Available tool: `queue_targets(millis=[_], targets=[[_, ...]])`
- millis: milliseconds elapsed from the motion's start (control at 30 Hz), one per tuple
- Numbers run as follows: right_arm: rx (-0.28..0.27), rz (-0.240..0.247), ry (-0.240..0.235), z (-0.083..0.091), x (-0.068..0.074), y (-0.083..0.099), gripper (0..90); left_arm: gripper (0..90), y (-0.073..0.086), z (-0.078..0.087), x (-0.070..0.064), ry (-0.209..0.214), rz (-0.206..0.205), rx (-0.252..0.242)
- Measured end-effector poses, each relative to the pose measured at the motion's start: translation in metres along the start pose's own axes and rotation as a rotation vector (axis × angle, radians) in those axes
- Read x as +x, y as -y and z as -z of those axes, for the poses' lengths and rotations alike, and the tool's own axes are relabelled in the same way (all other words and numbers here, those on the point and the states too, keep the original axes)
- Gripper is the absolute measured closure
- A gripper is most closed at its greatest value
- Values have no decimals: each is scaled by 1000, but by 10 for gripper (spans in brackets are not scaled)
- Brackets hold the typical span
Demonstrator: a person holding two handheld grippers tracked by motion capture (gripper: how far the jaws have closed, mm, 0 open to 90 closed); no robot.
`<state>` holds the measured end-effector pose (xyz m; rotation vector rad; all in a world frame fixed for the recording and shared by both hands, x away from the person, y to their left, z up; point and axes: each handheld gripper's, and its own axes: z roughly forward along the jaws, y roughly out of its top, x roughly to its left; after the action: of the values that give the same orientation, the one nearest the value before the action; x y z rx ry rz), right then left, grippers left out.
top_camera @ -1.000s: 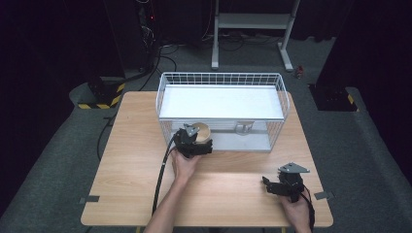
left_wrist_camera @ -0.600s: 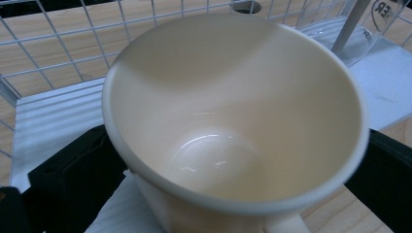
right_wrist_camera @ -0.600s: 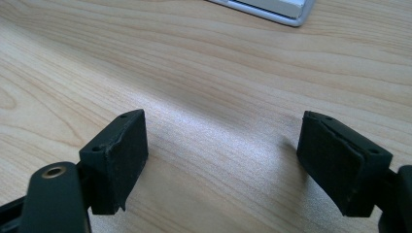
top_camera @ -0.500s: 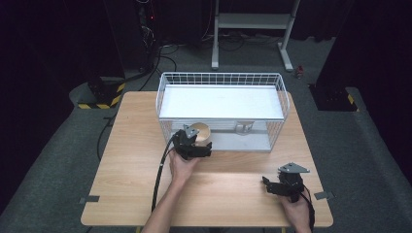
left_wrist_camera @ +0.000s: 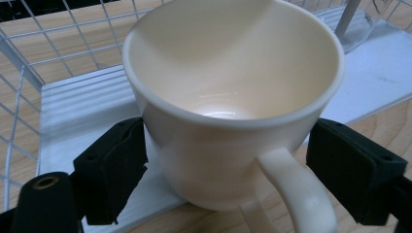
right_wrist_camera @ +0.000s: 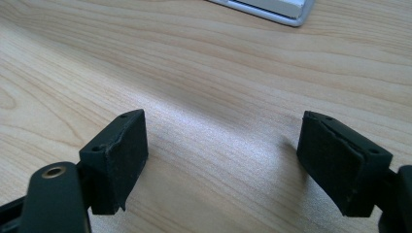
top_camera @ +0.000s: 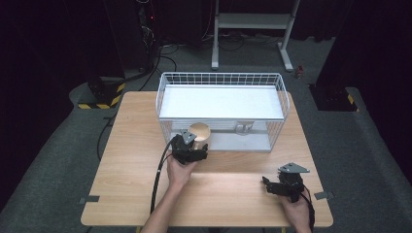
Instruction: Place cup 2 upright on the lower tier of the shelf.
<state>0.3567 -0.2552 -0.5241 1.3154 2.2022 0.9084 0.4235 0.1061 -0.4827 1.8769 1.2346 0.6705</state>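
A cream mug (top_camera: 199, 132) (left_wrist_camera: 233, 97) stands upright and empty at the near front edge of the white wire basket (top_camera: 221, 75), its handle (left_wrist_camera: 291, 194) pointing back at the camera. My left gripper (top_camera: 196, 141) (left_wrist_camera: 228, 160) is shut on the mug, with one black pad on each side of its lower body. The mug's base sits over the lip of the basket's white floor (left_wrist_camera: 68, 126). My right gripper (top_camera: 267, 185) (right_wrist_camera: 223, 160) is open low over the bare wooden table (right_wrist_camera: 218, 63) at the near right, with nothing between its pads.
The basket takes up the far middle of the table (top_camera: 126, 160). A small clear container (top_camera: 243, 127) (left_wrist_camera: 362, 24) stands inside near its front wall, to the right of the mug. Dark floor, cables and a white stand lie beyond the table.
The left gripper and the mug have shifted very slightly left and toward the near side. The right gripper has stayed where it was.
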Motion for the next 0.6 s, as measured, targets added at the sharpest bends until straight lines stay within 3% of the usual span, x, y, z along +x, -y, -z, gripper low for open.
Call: queue_targets(millis=[300, 533, 600], targets=[[0, 0, 0, 0, 0, 0, 187, 196, 5, 0, -1, -16, -37, 31], [0, 0, 0, 0, 0, 0, 187, 243, 6, -1, -1, -27, -23, 33], [0, 0, 0, 0, 0, 0, 187, 255, 6, -2, 0, -30, -36, 42]])
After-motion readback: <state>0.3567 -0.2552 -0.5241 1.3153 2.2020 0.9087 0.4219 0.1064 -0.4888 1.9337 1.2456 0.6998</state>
